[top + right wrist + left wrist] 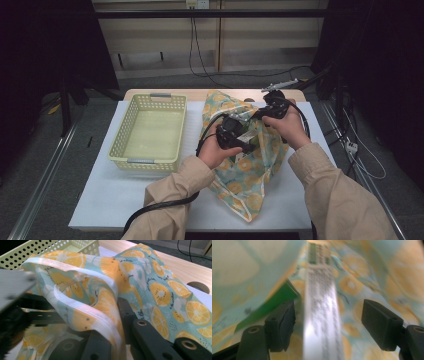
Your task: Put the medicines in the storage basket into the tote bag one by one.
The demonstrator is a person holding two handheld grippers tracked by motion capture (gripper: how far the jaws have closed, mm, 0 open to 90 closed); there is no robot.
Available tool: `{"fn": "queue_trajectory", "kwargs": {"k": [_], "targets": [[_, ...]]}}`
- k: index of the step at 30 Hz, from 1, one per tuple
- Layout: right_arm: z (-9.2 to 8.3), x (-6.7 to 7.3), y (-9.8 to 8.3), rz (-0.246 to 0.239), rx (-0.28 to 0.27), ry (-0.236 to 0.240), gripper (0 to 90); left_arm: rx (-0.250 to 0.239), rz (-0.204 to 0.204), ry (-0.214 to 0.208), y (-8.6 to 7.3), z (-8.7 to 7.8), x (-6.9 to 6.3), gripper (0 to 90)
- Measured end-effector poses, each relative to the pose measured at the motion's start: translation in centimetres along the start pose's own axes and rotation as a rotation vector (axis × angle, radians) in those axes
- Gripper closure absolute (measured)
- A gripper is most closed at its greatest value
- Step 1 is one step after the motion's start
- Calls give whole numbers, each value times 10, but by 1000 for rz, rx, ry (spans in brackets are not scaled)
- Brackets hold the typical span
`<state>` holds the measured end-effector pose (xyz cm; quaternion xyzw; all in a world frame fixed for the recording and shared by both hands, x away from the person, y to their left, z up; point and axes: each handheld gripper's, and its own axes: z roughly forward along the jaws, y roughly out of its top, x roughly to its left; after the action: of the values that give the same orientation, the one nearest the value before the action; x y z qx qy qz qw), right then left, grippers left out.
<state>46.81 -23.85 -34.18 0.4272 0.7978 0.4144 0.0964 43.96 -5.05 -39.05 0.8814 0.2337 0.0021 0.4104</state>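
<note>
1. A bag (pixel 250 165) printed with orange slices lies on a white table (pixel 115 190), right of a pale yellow basket (pixel 150 131).
2. The left gripper (pixel 328 322) reaches into the bag's mouth with its jaws spread wide; a white printed label (pixel 322 315) hangs between them, touching neither.
3. The right gripper (pixel 117 322) pinches the bag's white-edged rim between closed jaws, holding the mouth up.

Lab recording bay, black curtains (pixel 45 45), floor rails (pixel 42 170), loose cables (pixel 197 55)
</note>
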Motion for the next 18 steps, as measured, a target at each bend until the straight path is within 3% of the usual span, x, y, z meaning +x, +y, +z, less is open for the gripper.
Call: {"fn": "queue_trajectory", "kwargs": {"k": [5, 11, 15, 18], "targets": [[3, 0, -3, -1, 3, 4, 884, 5, -13, -20, -16, -22, -2, 178], [8, 2, -7, 2, 12, 3, 884, 27, 13, -7, -37, -42, -6, 142], [12, 4, -9, -3, 20, 2, 884, 60, 32, -7, -51, -47, -9, 139], [14, 6, -11, -2, 23, 3, 883, 65, 24, -30, -62, -46, -10, 141]]}}
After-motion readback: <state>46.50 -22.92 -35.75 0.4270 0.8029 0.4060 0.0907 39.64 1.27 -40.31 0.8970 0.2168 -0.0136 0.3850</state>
